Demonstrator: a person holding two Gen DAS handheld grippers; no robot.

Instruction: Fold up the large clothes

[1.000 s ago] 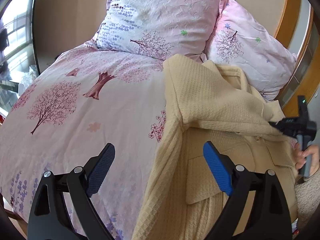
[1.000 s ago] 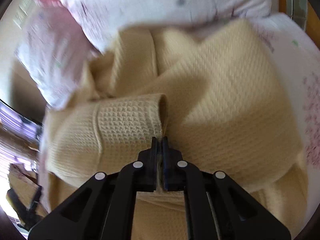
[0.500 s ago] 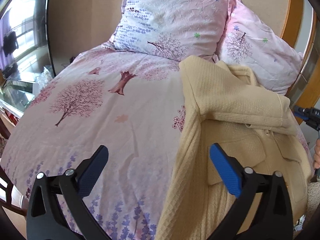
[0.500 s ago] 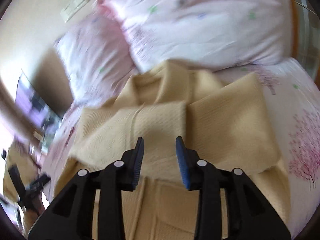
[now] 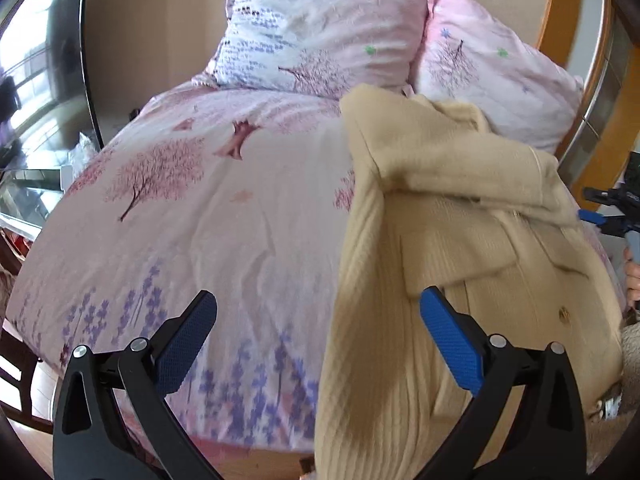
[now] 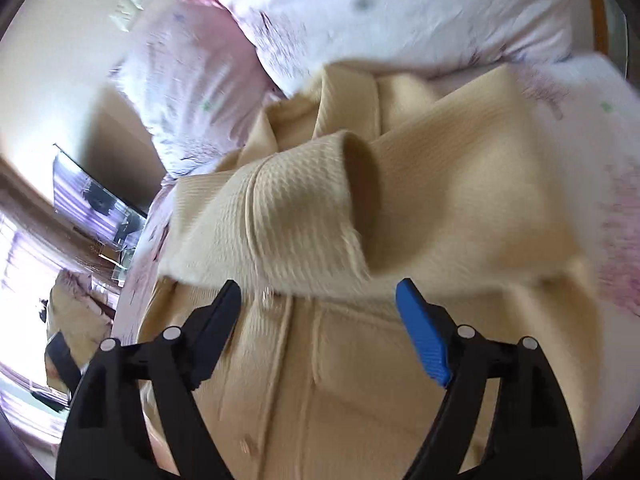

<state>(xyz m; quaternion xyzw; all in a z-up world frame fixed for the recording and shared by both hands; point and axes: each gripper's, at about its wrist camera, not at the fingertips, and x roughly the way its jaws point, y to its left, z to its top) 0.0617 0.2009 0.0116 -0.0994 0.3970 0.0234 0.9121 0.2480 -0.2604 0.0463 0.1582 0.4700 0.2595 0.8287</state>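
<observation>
Two floral pillows (image 5: 328,36) lean against the wooden headboard (image 5: 568,12) behind the cream waffle-knit coat (image 5: 460,248), which lies on the pink tree-print duvet (image 5: 192,208) (sleeves folded across its chest). The left gripper (image 5: 318,344) and right gripper (image 6: 320,320) both gape wide, empty, above it.

One cream coat (image 5: 460,264), two pillows (image 5: 320,24), one duvet (image 5: 208,216), two grippers (image 5: 316,328).

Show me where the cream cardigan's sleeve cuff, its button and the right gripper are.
sleeve cuff (image 6: 304,204), right wrist view, ribbed band.
button (image 5: 564,313), left wrist view, its face.
right gripper (image 6: 318,300), right wrist view, between fingertips.
</observation>
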